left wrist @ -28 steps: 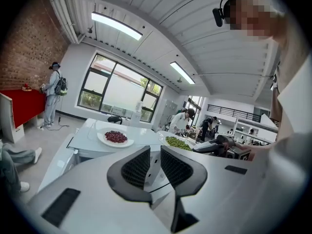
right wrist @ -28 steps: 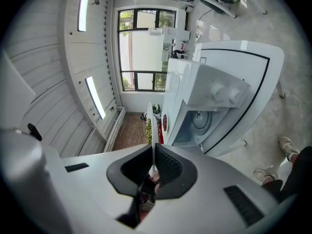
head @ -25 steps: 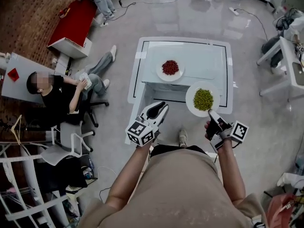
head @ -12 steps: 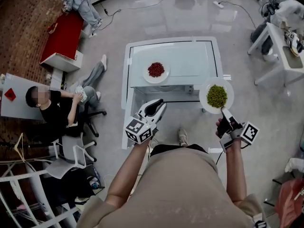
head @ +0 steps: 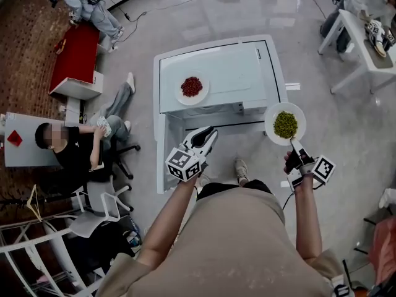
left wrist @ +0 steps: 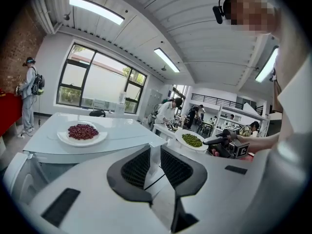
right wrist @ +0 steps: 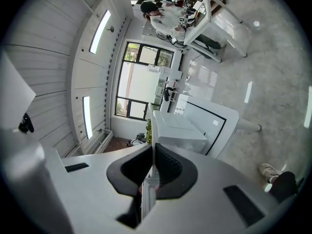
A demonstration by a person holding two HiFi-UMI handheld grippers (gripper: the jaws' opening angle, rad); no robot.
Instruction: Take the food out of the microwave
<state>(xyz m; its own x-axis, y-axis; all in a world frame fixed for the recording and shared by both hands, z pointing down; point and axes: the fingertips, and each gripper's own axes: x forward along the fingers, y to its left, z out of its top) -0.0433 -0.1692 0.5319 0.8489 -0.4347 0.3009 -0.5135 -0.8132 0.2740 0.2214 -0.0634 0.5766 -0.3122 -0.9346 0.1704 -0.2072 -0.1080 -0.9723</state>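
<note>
White round plate of green peas [head: 271, 113] is gripped at its near rim by the right gripper [head: 296, 146], jaws closed on it. It is held in the air off the near right corner of the white surface [head: 235, 73]. Left gripper [head: 207, 133] is held with jaws slightly parted, nothing between them; a white plate of red beans [head: 180, 95] is seen on the surface.

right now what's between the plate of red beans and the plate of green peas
Nothing stands there: just bare white surface from the red bean plate to its front right corner, beside the green pea plate. Head view shows it.
</note>
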